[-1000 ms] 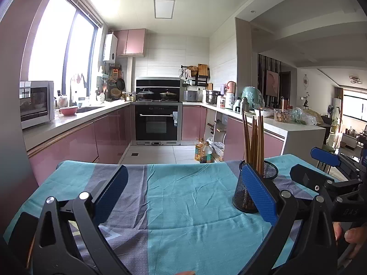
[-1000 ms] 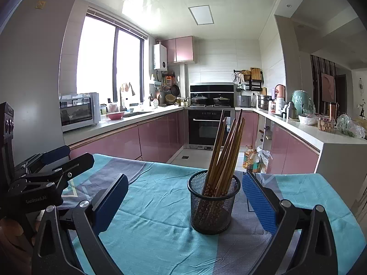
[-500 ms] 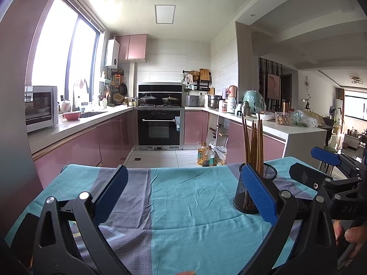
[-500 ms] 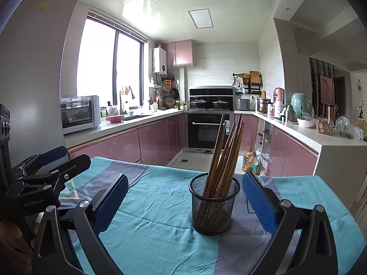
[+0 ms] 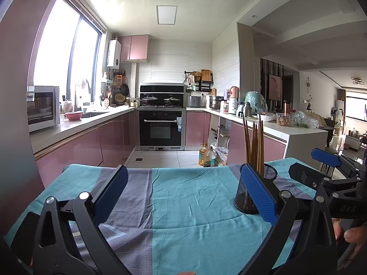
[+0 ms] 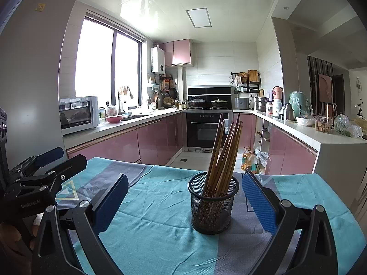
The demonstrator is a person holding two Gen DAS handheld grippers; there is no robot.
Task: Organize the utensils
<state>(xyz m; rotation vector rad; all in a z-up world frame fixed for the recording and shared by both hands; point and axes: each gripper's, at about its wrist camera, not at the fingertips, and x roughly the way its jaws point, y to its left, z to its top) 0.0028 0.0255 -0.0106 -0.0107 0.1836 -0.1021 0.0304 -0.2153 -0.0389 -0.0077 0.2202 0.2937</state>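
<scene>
Not much changing vs 1 sec ago, both views just drifting a bit w/ nothing grabbed, so imo the task is looking basically done. Left gripper (image 5: 183, 191) and right gripper (image 6: 184, 198) are both hanging spread wide, empty. Mesh holder (image 6: 213, 202) is standing upright on the teal tablecloth (image 6: 149, 217), holding all the chopsticks (image 6: 226, 153), leaning right.

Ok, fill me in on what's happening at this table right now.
A person holds a two-finger gripper in each hand above a table covered with a teal and grey cloth. Both the left gripper and the right gripper are open and hold nothing. A black wire-mesh cup stands upright on the cloth with a bundle of brown wooden chopsticks leaning inside it. The cup sits ahead of the right gripper, between its jaws in that view, untouched.
</scene>
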